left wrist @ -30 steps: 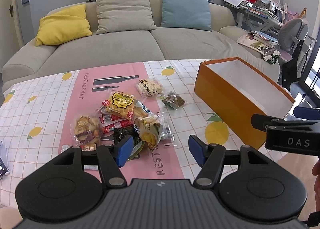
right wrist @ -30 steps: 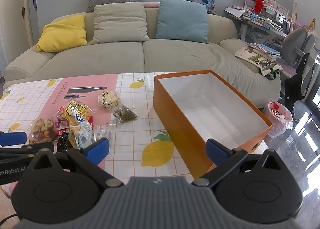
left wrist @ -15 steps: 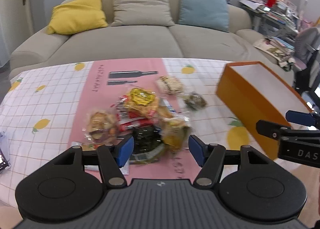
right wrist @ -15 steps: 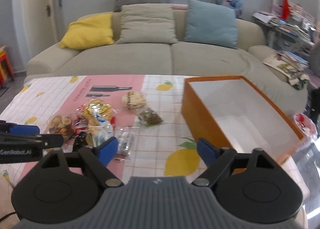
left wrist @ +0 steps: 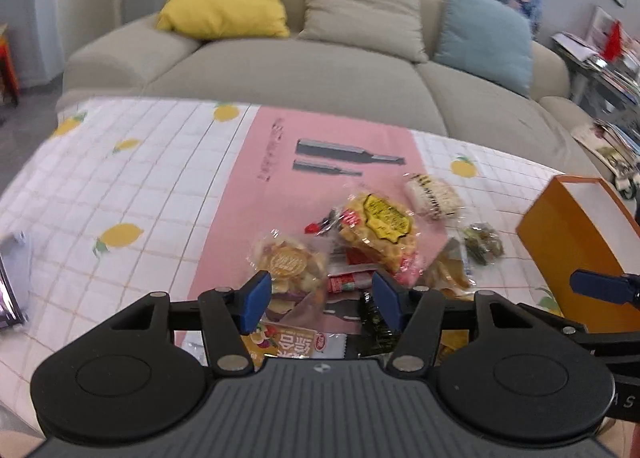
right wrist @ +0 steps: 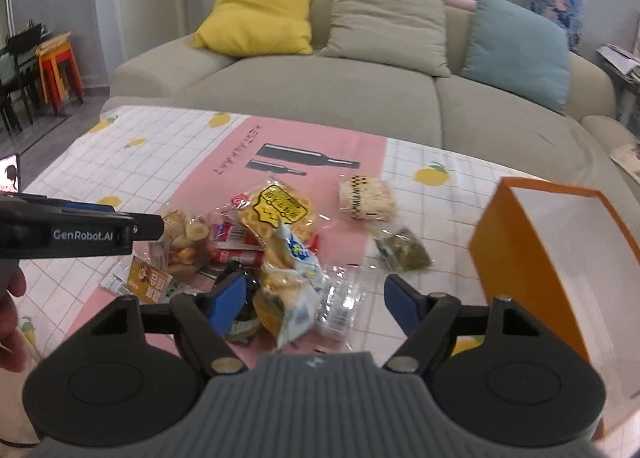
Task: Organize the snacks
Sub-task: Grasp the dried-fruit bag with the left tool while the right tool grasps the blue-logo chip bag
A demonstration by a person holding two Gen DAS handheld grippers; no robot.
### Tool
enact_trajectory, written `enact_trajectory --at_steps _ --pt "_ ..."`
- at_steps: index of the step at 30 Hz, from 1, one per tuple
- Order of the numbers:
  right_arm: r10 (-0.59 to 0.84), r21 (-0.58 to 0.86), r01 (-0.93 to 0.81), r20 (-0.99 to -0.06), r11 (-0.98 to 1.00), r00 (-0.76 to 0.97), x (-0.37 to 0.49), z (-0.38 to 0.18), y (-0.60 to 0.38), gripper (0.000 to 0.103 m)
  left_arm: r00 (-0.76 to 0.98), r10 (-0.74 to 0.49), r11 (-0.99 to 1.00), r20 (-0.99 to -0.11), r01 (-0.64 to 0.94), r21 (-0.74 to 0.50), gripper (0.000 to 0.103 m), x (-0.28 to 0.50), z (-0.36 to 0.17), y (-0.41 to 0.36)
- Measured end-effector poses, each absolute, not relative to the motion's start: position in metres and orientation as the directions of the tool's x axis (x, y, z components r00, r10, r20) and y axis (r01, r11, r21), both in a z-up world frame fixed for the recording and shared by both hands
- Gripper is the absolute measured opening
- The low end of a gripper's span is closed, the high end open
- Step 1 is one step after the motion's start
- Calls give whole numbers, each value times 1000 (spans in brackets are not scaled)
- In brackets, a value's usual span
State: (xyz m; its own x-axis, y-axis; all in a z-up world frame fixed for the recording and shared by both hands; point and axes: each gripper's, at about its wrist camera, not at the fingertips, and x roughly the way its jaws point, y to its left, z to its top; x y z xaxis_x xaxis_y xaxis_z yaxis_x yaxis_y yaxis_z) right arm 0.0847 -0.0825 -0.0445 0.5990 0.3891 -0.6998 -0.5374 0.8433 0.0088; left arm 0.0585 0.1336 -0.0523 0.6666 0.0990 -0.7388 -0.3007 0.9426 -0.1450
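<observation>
From your left wrist, the bench [left wrist: 132, 186] wears a white checked cloth with lemons and a pink strip down its middle; a beige sofa [left wrist: 320, 78] with yellow, beige and blue cushions stands behind its far edge. The snacks [left wrist: 360, 242] lie heaped on the pink strip toward the near edge, and the orange box [left wrist: 568, 234] sits at the right edge. Your left gripper [left wrist: 322, 300] tilts down over the heap, its fingers [left wrist: 256, 298] apart and closing, with packets below the gap but none pinched. The right gripper's blue tip shows at the right, in front of the box.

From your right wrist, the same heap [right wrist: 260, 242] lies left of centre and the box [right wrist: 516, 258], open and white inside, stands at the right edge. Your right gripper [right wrist: 314, 300] slants down over a blue-and-white packet [right wrist: 296, 278], fingers [right wrist: 402, 302] wide and closing, gripping nothing. The left gripper [right wrist: 80, 234] reaches in from the left, with your hand [right wrist: 10, 322] behind it.
</observation>
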Motion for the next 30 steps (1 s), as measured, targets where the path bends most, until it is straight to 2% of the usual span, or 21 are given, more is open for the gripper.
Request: enact_trajectory --at_steps 7,9,11,13,21,26,30 --pt "381 2 -553 -727 833 571 109 -60 -59 75 642 81 961 -762 -252 -110 69 71 -71 144" --pt "383 5 -559 -735 829 560 115 -65 -54 75 645 93 967 -759 -239 -85 79 77 -74 145" --pt "383 17 -563 -751 826 538 121 -72 -50 75 645 106 971 -757 -233 -62 84 85 -77 146" --pt "381 24 -566 -764 824 522 127 -80 -46 74 630 116 973 -768 -227 -39 84 96 -83 149" --pt "392 83 -561 -798 823 457 143 -97 -43 51 587 77 985 -806 -169 -29 89 113 -102 166" --pt "413 109 -568 -797 816 440 144 -100 -44 46 538 47 987 -842 -152 -42 90 126 -111 166" --pt "418 114 -570 -797 813 437 145 -102 -45 44 521 66 986 -851 -166 -25 81 130 -118 162"
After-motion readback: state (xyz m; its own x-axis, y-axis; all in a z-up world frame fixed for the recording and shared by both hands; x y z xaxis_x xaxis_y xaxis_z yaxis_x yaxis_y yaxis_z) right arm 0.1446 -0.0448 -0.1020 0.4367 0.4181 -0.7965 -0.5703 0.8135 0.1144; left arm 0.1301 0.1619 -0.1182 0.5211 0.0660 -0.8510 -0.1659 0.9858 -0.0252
